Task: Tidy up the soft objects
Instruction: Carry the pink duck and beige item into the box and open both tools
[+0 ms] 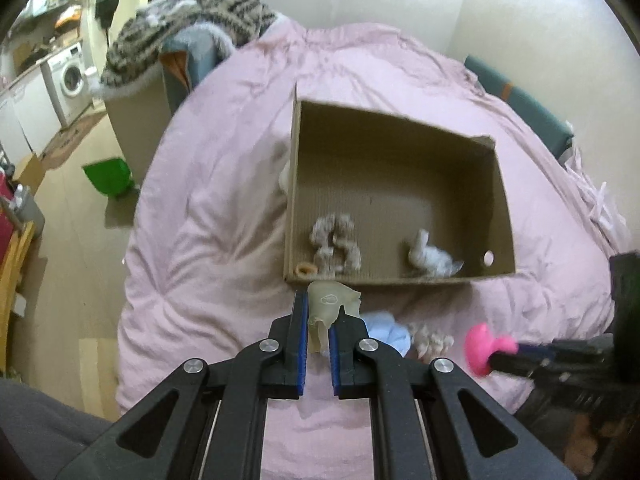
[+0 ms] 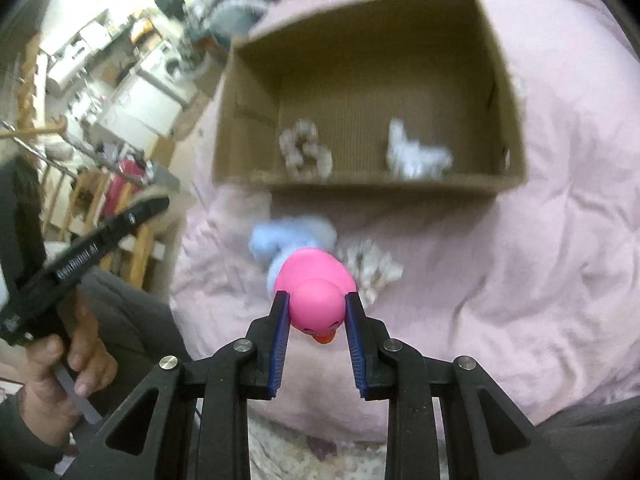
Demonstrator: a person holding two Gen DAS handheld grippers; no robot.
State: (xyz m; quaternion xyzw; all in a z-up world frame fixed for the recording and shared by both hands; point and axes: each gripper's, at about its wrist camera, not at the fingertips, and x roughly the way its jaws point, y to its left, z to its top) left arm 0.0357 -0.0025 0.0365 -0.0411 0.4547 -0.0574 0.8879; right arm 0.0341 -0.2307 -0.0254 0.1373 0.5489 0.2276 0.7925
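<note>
Pink bed (image 1: 224, 184) carries box (image 1: 400, 280). Transfer step: left tool (image 1: 319, 320) grips glove (image 1: 330, 304), right tool (image 2: 316, 312) grips duck (image 2: 316, 288). Next: carry both toward 12 o'clock, release over box.

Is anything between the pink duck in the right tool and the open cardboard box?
Only the box's near wall. The pink rubber duck, gripped by the right tool, must clear the cardboard box rim. The blue fluffy item and white scrunchie lie lower on the pink duvet.
</note>
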